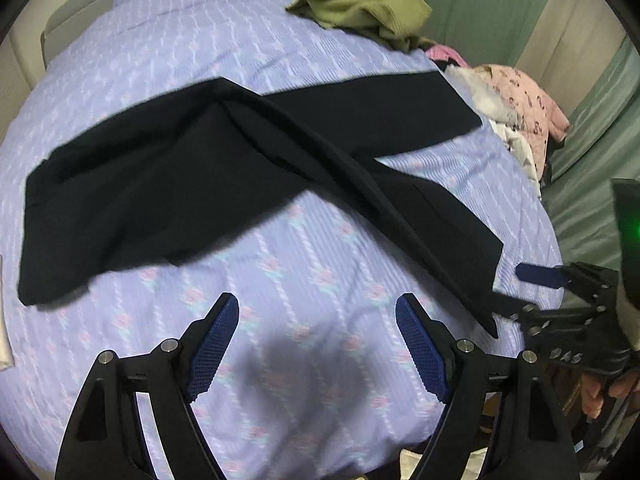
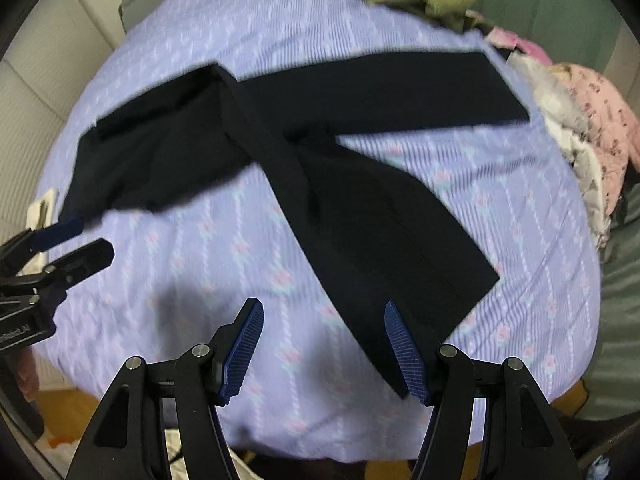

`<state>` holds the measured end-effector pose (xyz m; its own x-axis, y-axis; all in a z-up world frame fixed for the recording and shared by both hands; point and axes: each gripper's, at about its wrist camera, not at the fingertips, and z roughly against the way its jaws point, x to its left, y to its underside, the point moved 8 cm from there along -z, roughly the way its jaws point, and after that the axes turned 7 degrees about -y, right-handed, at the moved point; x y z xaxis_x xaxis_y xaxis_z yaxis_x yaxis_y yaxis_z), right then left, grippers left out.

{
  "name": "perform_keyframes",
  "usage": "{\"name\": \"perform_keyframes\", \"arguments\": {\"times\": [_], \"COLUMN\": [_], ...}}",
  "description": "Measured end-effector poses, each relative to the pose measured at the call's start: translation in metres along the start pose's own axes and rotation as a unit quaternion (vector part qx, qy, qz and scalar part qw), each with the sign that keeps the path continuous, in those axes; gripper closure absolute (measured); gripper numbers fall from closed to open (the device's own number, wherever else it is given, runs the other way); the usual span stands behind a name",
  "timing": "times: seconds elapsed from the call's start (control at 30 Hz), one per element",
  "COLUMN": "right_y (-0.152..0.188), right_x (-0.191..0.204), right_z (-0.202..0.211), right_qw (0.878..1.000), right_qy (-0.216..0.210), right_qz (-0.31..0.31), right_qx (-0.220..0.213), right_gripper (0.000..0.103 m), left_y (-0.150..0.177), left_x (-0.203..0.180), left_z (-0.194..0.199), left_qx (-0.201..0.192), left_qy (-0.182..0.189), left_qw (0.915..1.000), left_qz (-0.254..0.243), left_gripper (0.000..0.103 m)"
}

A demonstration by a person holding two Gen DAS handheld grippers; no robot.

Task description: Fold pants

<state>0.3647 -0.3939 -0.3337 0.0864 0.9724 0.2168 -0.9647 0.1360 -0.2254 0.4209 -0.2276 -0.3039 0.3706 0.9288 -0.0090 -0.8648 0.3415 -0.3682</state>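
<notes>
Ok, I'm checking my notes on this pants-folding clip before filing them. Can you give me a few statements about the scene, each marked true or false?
1. The black pants lie spread on the lilac floral bedspread, legs splayed apart. True.
2. The left tool is clamped on a pant leg. False: it is open over bare bedspread, holding nothing.
3. An olive-green garment lies at the far edge of the bed. True.
4. The right tool is shut. False: its jaws stand apart above the near pant leg's hem.
5. The pants are already folded in half. False: both legs lie unfolded.
</notes>
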Motion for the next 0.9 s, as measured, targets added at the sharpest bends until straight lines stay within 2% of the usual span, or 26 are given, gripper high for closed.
{"name": "perform_keyframes", "arguments": {"times": [0.13, 0.27, 0.37, 0.4, 0.43, 0.5, 0.57, 0.7, 0.8, 0.9], "right_y": [0.016, 0.027, 0.030, 0.031, 0.031, 0.025, 0.008, -0.055, -0.120, -0.184], "right_x": [-0.018, -0.028, -0.032, -0.036, -0.040, -0.047, -0.054, -0.082, -0.110, -0.132], "right_z": [-0.031, -0.062, -0.087, -0.096, -0.102, -0.102, -0.080, -0.005, 0.046, 0.080], "right_qw": [0.998, 0.995, 0.991, 0.989, 0.987, 0.986, 0.991, 0.998, 0.992, 0.983], "right_qy": [0.003, -0.004, 0.004, 0.006, 0.016, 0.024, 0.025, 0.037, 0.073, 0.103], "right_qz": [0.031, 0.053, 0.074, 0.078, 0.080, 0.088, 0.082, 0.058, 0.058, 0.065], "right_qx": [0.046, 0.089, 0.112, 0.125, 0.136, 0.137, 0.101, -0.009, -0.086, -0.139], "right_gripper": [0.039, 0.040, 0.048, 0.056, 0.075, 0.096, 0.097, 0.098, 0.099, 0.099], "left_y": [0.010, 0.016, 0.018, 0.018, 0.017, 0.013, 0.004, -0.024, -0.055, -0.094], "left_x": [-0.024, -0.037, -0.034, -0.033, -0.032, -0.030, -0.029, -0.025, -0.024, -0.027], "left_z": [-0.021, -0.036, -0.038, -0.038, -0.038, -0.038, -0.035, -0.026, -0.021, -0.017], "left_qx": [0.024, 0.043, 0.055, 0.056, 0.057, 0.057, 0.053, 0.031, 0.005, -0.025], "left_qy": [-0.026, -0.063, -0.071, -0.074, -0.078, -0.084, -0.088, -0.088, -0.090, -0.088], "left_qw": [0.9994, 0.9970, 0.9960, 0.9956, 0.9953, 0.9947, 0.9943, 0.9939, 0.9937, 0.9934], "left_qz": [0.002, -0.017, 0.001, 0.006, 0.010, 0.017, 0.028, 0.058, 0.067, 0.069], "left_gripper": [0.022, 0.022, 0.022, 0.022, 0.022, 0.022, 0.022, 0.022, 0.022, 0.022]}}
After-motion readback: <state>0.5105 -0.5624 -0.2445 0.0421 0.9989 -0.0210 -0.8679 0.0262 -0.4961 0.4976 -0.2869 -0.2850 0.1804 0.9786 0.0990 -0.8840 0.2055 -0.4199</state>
